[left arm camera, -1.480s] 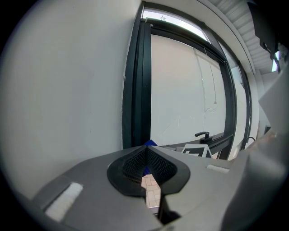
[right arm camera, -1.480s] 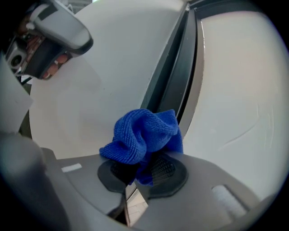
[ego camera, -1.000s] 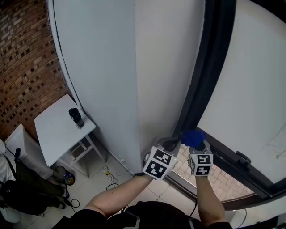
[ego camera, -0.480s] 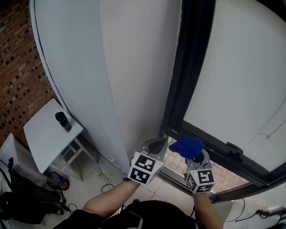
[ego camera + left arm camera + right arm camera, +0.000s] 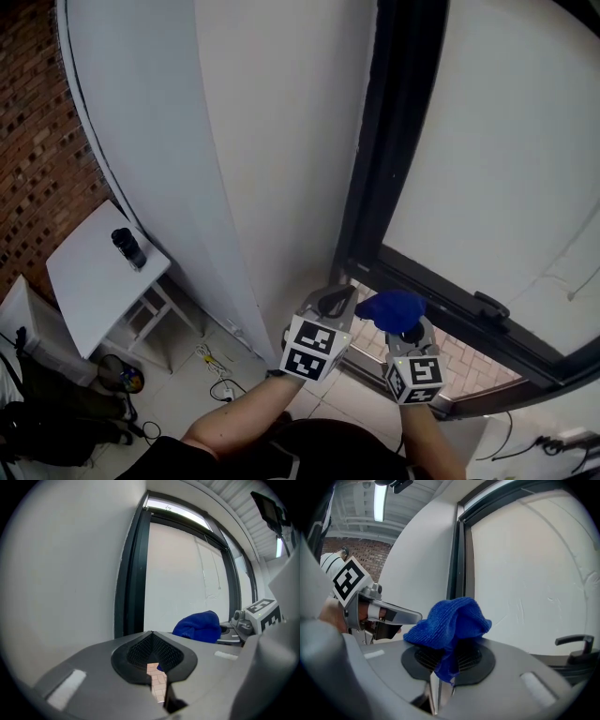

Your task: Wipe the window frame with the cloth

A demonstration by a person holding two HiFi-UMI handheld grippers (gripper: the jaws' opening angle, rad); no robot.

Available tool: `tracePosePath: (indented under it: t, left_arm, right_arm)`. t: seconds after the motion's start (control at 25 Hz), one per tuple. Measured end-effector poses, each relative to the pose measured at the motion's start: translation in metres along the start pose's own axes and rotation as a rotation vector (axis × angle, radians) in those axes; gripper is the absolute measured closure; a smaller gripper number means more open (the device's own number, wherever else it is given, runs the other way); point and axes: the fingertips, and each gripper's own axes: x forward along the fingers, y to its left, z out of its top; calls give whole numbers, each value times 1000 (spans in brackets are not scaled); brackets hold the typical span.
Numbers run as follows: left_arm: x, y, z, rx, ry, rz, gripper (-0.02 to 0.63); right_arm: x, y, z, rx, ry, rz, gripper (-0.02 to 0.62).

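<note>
The right gripper (image 5: 406, 325) is clamped on a blue microfibre cloth (image 5: 390, 305), which bunches up in a loose mound over its jaw tips, with a small tail hanging down between them. In the head view the cloth sits near the lower left corner of the dark window frame (image 5: 397, 141), close to where the upright meets the bottom rail; whether it touches the frame cannot be told. The left gripper (image 5: 335, 299) hangs just beside it, to its left, jaws together at the tips with nothing between them. A black window handle (image 5: 489, 307) lies on the bottom rail to the right. Well off to the left, a white table (image 5: 89, 281) carries a dark cylindrical container (image 5: 129, 247)
</note>
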Motion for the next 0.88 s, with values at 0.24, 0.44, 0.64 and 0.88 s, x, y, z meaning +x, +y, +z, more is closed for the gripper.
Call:
tracePosePath:
  t: [0.24, 0.44, 0.64, 0.88]
  left_arm:
    - [-9, 9, -19, -9, 47, 20, 612]
    - [-15, 9, -29, 16, 85, 10, 612]
    - [-18, 12, -30, 66, 112, 8, 612]
    - [-26, 18, -31, 118, 133, 3, 612]
  right_arm:
    - [31, -2, -29, 6, 43, -24, 528]
    - [73, -2, -53, 22, 81, -46, 528]
    - [109, 1, -68, 38, 96, -57, 528]
    - [141, 6, -72, 12, 109, -68, 528]
